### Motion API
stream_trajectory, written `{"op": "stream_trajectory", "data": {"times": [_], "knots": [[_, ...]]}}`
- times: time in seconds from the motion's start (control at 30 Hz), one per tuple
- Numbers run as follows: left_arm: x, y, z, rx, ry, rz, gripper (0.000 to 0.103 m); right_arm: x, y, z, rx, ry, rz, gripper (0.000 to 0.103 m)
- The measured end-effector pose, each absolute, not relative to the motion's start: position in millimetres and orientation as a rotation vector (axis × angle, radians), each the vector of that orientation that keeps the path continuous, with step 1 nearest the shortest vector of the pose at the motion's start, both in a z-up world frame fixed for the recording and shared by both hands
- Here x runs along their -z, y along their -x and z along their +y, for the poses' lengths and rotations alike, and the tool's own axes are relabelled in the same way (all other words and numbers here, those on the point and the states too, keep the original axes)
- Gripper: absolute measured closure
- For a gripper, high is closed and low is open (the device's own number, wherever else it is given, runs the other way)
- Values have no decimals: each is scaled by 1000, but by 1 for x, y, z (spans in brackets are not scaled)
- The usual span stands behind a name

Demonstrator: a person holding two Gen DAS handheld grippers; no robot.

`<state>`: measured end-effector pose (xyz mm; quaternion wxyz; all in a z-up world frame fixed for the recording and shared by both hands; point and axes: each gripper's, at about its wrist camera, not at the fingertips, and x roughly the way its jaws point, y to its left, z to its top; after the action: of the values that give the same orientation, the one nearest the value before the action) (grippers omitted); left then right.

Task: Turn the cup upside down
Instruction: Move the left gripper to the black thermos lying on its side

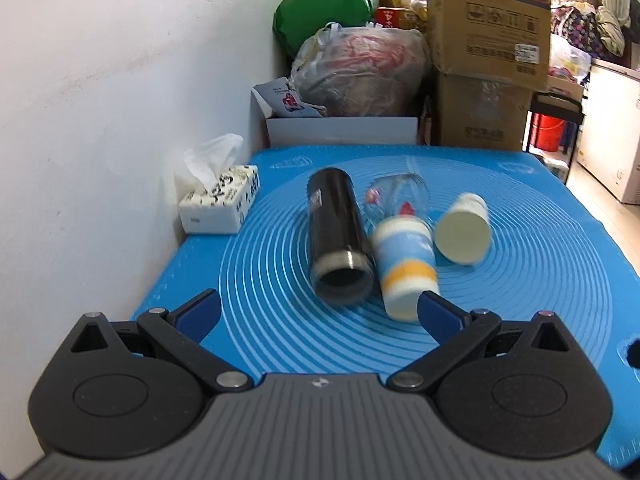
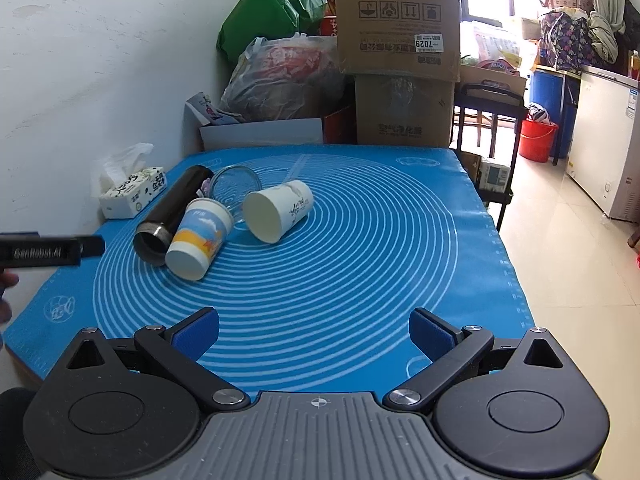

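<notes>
Blue-striped paper cup [image 1: 406, 258] lies sideways just ahead of the left gripper's [image 1: 320, 312] spread fingers [image 1: 438, 316].

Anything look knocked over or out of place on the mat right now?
Yes. All four vessels lie on their sides, bunched together on the blue mat: black tumbler, blue paper cup, clear glass and white paper cup. No spill shows. Both claws are open.
</notes>
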<state>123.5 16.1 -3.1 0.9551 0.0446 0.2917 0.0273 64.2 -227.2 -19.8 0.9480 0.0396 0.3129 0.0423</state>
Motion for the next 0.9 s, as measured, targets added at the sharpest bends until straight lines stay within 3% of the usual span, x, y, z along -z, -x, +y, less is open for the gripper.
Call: {"op": "stream_trajectory", "data": {"times": [0.5, 0.9], "knots": [[18, -263, 12, -170, -134, 568, 0, 35, -139, -246, -73, -90, 668, 2], [53, -330, 17, -131, -121, 762, 1, 47, -173, -258, -70, -86, 687, 2]]}}
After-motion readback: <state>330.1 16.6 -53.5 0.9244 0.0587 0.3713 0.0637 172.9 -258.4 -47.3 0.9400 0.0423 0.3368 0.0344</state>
